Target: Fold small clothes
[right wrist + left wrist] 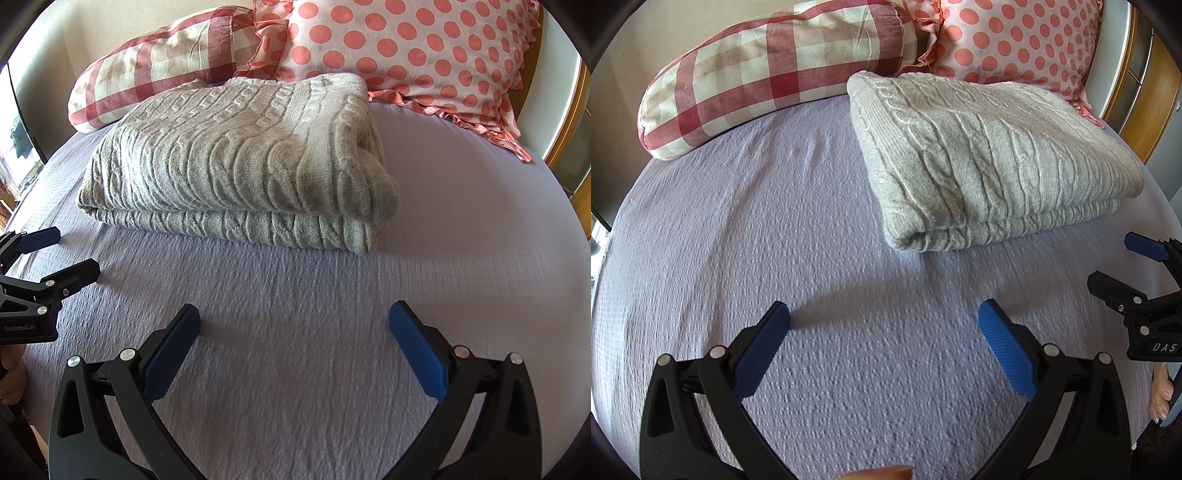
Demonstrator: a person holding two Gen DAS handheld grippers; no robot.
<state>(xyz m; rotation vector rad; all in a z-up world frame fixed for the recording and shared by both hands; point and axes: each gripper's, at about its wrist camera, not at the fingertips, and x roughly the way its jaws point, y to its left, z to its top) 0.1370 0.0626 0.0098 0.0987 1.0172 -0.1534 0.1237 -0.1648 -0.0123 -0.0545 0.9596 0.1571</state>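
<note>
Both grippers, left [884, 325] and right [294, 326]: jaws spread; one folded sweater [236, 162], two pillows.

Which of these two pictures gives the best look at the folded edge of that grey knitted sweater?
The right wrist view. There the sweater faces the camera, so its stacked layers and rolled corner show plainly. In the left wrist view the sweater lies off to the right, showing mostly its cable-knit top and one rounded fold.
</note>
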